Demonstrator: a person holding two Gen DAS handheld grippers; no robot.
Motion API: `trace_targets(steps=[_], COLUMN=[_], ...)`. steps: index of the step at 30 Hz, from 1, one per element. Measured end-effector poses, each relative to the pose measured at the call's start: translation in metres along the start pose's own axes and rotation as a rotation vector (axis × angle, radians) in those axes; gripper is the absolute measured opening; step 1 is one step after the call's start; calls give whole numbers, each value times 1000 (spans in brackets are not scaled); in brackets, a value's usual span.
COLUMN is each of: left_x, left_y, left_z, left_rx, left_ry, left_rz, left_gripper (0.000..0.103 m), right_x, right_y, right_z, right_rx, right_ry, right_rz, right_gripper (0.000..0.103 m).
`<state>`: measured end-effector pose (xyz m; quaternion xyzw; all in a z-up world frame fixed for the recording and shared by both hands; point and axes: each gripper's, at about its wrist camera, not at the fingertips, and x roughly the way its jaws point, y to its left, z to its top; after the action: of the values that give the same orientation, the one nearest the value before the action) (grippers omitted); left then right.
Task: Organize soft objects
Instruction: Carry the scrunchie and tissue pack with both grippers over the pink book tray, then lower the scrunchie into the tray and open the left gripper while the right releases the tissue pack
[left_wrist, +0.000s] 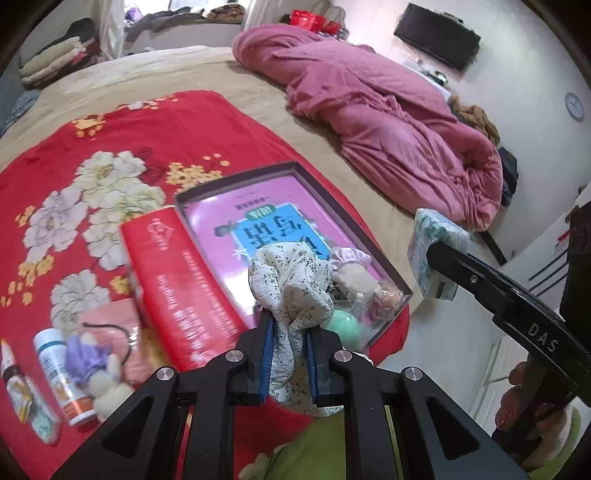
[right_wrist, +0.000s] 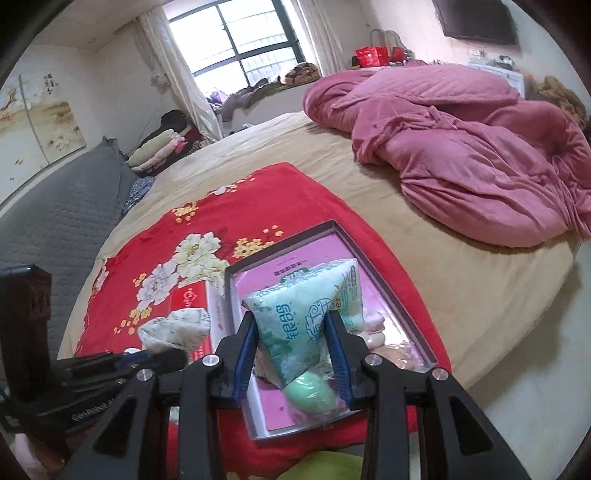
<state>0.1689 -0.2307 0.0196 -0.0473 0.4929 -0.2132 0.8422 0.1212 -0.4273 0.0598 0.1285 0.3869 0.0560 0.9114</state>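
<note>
You're abt halfway imo: left gripper (left_wrist: 290, 332) clamped on the floral cloth (left_wrist: 291, 291), right gripper (right_wrist: 293, 347) squeezing the tissue pack (right_wrist: 306, 314), both over the tray (right_wrist: 388, 266) w/ a few softies in already, plush toy (left_wrist: 107, 384) near left not yet in.

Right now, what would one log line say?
left tongs: gripping floral cloth | right tongs: gripping tissue pack | both above tray

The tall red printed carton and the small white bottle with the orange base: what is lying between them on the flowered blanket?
In the left wrist view, a purple-and-cream plush toy on a pink cloth lies between carton and bottle.
</note>
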Motion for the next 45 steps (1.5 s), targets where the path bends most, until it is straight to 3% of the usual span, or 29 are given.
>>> trace_targets(steps=[18, 37, 45], left_x=[91, 113, 116], left_y=[-29, -23, -22], left_z=[6, 4, 4], left_rx=[70, 54, 51], left_ry=[135, 161, 164], left_rz=[59, 75, 72], left_gripper=[15, 16, 17], right_x=[46, 123, 131], right_y=[-56, -74, -72], right_z=[4, -3, -1], right_rx=[64, 44, 44], right_ry=[61, 207, 212], right_rz=[-29, -66, -61], right_gripper=[37, 38, 39])
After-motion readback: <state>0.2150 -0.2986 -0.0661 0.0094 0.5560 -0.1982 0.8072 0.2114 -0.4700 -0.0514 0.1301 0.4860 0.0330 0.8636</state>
